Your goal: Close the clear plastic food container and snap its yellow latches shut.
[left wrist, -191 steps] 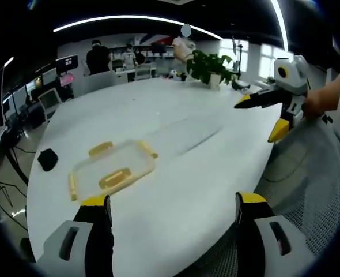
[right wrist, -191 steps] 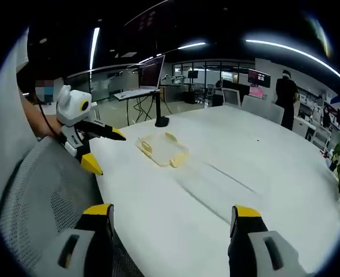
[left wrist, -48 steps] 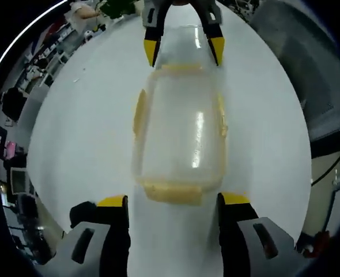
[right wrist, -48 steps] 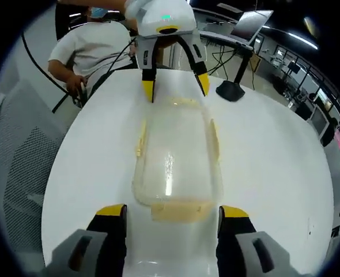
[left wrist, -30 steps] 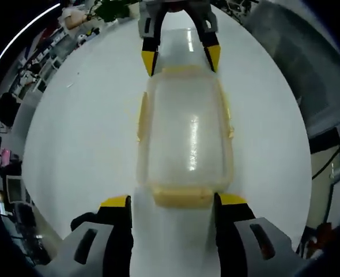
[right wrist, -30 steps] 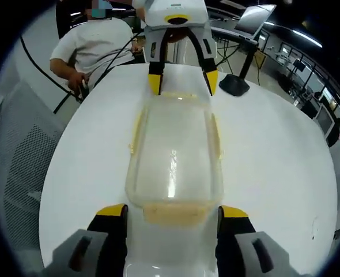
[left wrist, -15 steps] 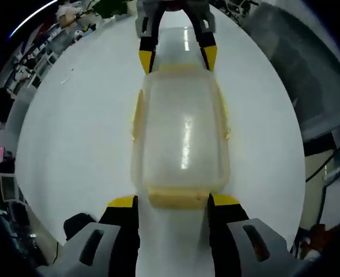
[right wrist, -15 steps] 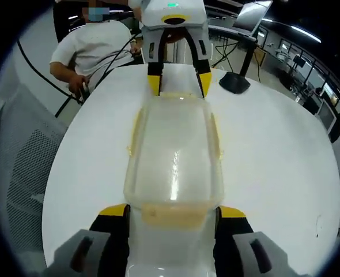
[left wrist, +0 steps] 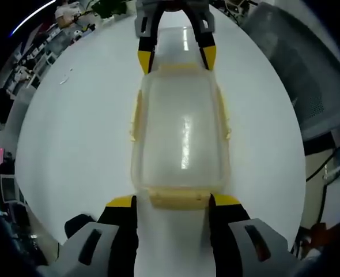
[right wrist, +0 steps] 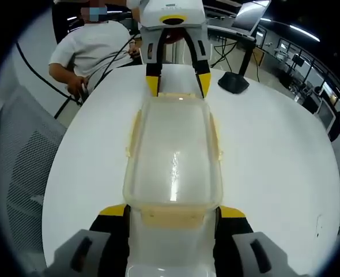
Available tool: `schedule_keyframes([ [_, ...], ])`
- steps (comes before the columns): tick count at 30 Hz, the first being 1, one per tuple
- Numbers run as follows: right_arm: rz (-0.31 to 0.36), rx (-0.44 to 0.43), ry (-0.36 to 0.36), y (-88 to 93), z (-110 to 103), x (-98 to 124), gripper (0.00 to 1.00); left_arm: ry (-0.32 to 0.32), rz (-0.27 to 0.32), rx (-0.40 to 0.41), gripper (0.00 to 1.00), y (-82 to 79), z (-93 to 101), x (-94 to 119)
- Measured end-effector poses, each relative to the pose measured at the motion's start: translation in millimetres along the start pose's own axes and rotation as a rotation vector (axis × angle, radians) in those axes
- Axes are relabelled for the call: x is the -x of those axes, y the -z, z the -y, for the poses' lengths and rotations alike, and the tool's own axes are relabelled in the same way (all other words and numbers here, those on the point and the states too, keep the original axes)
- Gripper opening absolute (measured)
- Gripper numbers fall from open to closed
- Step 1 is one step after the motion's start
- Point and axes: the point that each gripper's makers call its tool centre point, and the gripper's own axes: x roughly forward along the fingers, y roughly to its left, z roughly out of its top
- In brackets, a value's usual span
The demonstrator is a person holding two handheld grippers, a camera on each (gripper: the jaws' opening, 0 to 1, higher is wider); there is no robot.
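Since a moment ago we barely move: both grippers, left gripper (left wrist: pixel 172 201) and right gripper (right wrist: pixel 172 210), stand spread around end latches of the container (left wrist: pixel 180 133) at 12 o'clock, which may slide if we push unevenly.

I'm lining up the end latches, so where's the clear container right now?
The clear container lies lengthwise on the white table, one end between the left gripper jaws, the far end between the right gripper jaws.

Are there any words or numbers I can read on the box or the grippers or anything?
None can be read.
The container is clear plastic with plain yellow latches, no label.
The left gripper and right gripper show no writing.
The far screens are too small and blurred to read.
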Motion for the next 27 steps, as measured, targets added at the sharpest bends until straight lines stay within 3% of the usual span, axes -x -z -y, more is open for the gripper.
schedule_keyframes([
  [7,0.004,0.001,-0.001,-0.1,0.2,-0.3,0.58,0.022,0.006,0.011,0.47,0.3,0.8,-1.0],
  [11,0.009,0.000,-0.001,-0.3,1.0,-0.7,0.58,0.073,0.008,0.034,0.42,1.4,4.7,-2.9],
  [12,0.013,-0.005,0.002,-0.6,1.4,-1.2,0.59,0.127,0.004,0.068,0.40,2.5,12.4,-3.7],
  [13,0.016,-0.007,0.003,-0.9,1.6,-1.4,0.59,0.093,0.013,0.014,0.40,0.9,3.7,-4.4],
  [14,0.019,-0.008,0.004,-1.3,1.9,-1.5,0.60,0.105,0.018,0.003,0.40,0.6,5.0,-5.6],
  [27,0.017,-0.017,0.005,-1.1,2.5,-1.5,0.58,0.104,0.007,0.009,0.40,-0.5,6.0,-3.7],
])
